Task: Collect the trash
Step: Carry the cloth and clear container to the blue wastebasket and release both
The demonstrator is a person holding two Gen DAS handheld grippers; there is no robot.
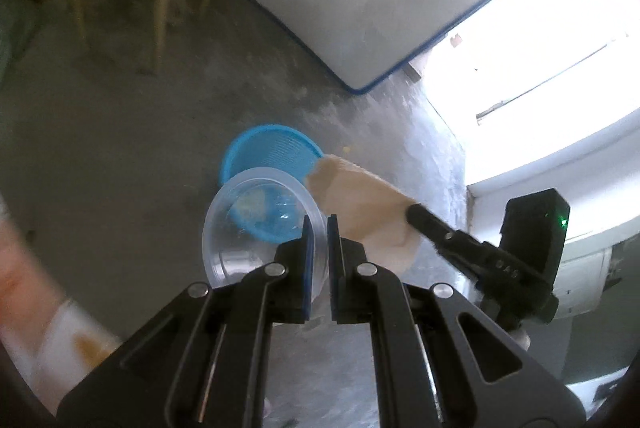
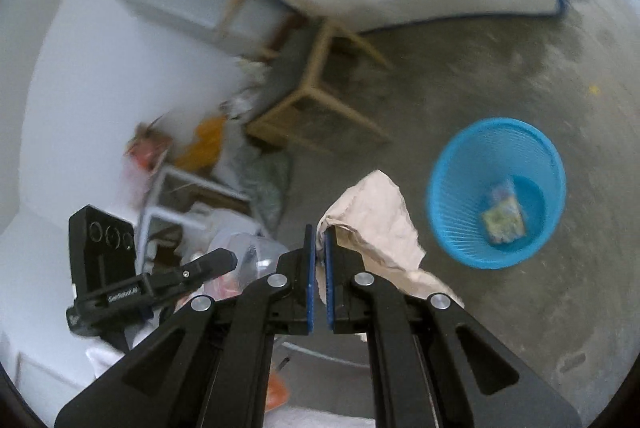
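Both loads are up off the floor and we're into the carry-to-the-bin step. In the left wrist view, the left hand-held gripper (image 1: 317,228) sits low centre of the frame with its jaws nearly together, pinching the rim of a clear plastic cup (image 1: 256,224). Just above the cup in the frame, showing through it, is the blue basket (image 1: 272,152) on the concrete floor (image 1: 120,168).

Over to the right wrist view: the right hand-held gripper (image 2: 319,240) is squeezed tight on a crumpled beige paper (image 2: 376,216), which billows up and to the right of the jaws. The basket stands in the right half of that frame, apart from the paper, with one small colourful packet (image 2: 503,218) already lying in its bottom.

My read: neither piece is over the opening yet. The next move calls for bringing each load above the basket's mouth before the jaws let go; the paper is light and floppy, so a release from the side could see it drift onto the floor.

Writing? There's white lettering along the side of each hand-held gripper, blurred — the one at lower left of the right wrist view seems to begin "Gen", but I can't read it with confidence. The packet's print is too soft to make out.
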